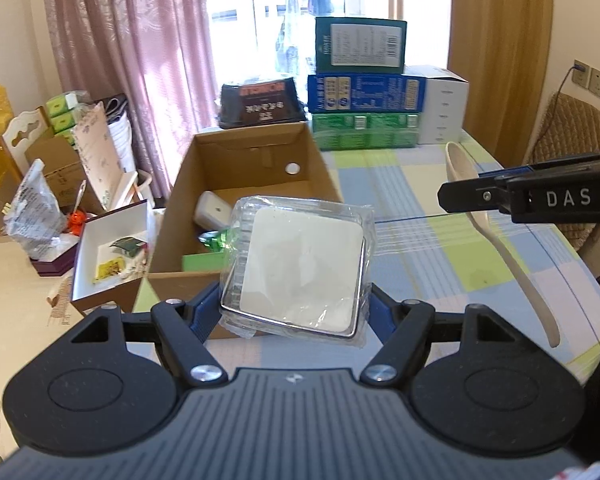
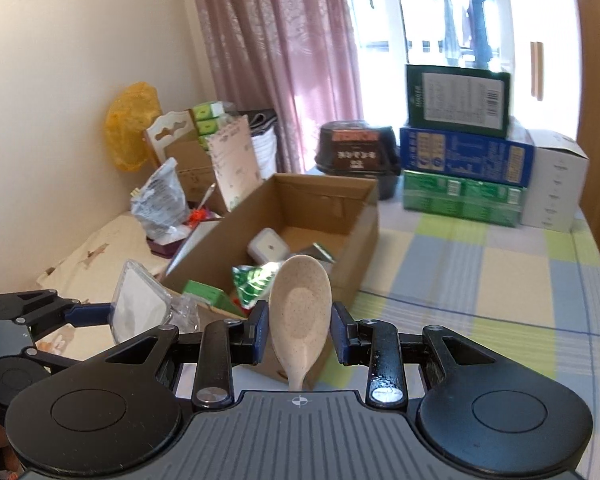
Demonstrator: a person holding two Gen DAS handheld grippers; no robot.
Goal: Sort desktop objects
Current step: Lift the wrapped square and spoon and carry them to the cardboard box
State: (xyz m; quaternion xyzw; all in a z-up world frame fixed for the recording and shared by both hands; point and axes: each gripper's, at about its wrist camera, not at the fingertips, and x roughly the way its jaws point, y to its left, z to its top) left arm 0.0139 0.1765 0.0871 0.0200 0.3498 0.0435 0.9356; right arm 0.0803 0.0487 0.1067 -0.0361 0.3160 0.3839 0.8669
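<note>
Left hand-held gripper clamps plastic-wrapped white square pack, held above near end of open cardboard box. Right hand-held gripper grips speckled beige spoon, bowl forward, over same box at counter left edge.

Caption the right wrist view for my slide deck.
Right hand-held gripper holds a speckled beige spoon before an open cardboard box.
</note>
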